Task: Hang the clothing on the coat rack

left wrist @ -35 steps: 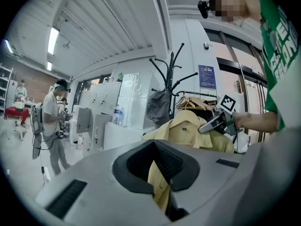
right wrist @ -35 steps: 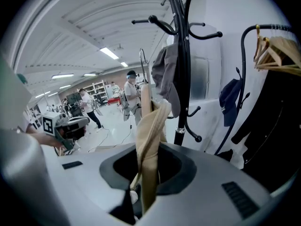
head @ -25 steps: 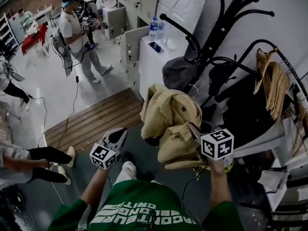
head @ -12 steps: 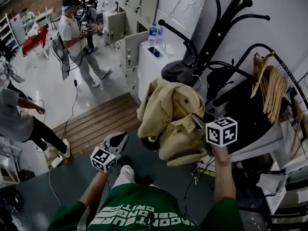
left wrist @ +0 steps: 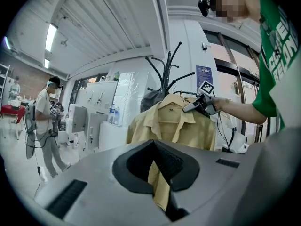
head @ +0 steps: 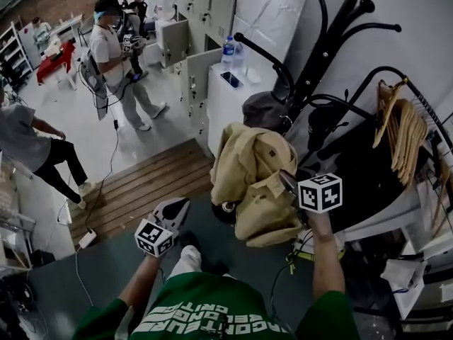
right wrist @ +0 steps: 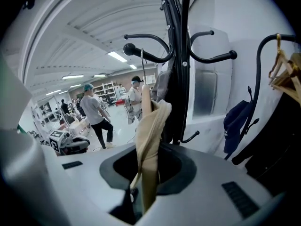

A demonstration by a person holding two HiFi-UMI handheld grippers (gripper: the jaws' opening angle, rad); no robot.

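Tan shirt (head: 251, 179), clamped in the jaws of the right gripper (head: 289, 183), held just beside the coat rack (head: 318, 62), left gripper (head: 175, 210) held well apart from it, jaws slightly parted, empty.

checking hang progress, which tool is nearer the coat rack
Right. The right tool, shut on the tan shirt, is close in front of the coat rack; the left tool hangs well back, empty.
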